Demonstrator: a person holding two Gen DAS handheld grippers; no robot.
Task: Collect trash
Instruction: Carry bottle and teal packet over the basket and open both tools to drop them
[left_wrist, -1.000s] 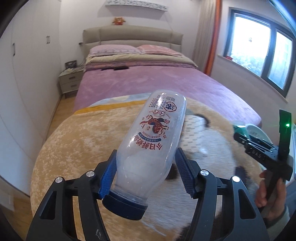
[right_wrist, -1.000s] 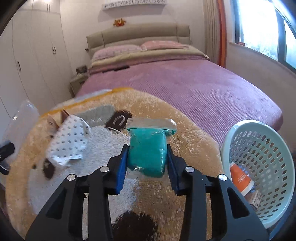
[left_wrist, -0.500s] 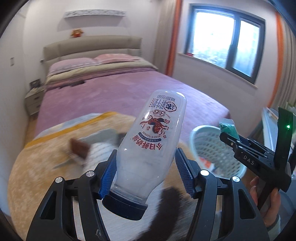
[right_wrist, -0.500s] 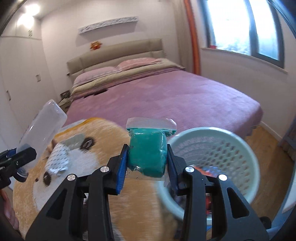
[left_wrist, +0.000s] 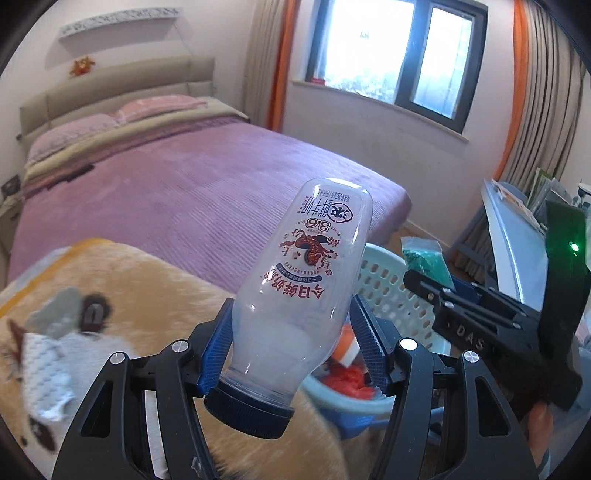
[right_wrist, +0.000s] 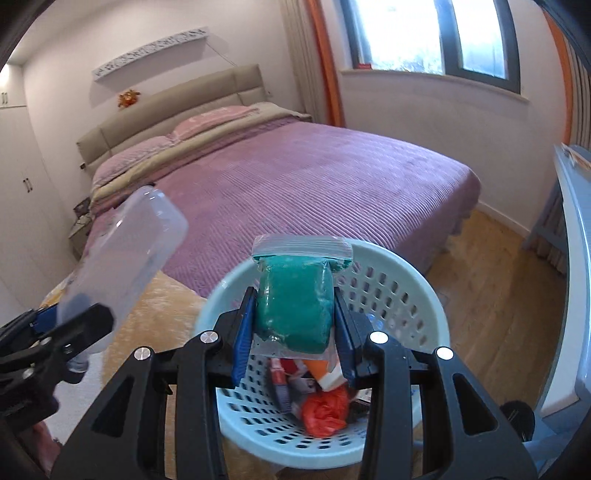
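Left wrist: left gripper (left_wrist: 291, 332) pinches plastic bottle (left_wrist: 301, 288). Right gripper (right_wrist: 293, 332) clamps green pouch (right_wrist: 295, 302) above basket (right_wrist: 424, 291).

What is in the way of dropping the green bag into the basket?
Nothing visible. The right gripper holds the green bag right over the open basket, which has no lid. Only trash already dropped lies at its bottom. The left gripper with its bottle is off to the side.

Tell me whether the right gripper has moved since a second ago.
Yes. The right gripper, shut on the green bag, swung from over the panda blanket to above the basket.
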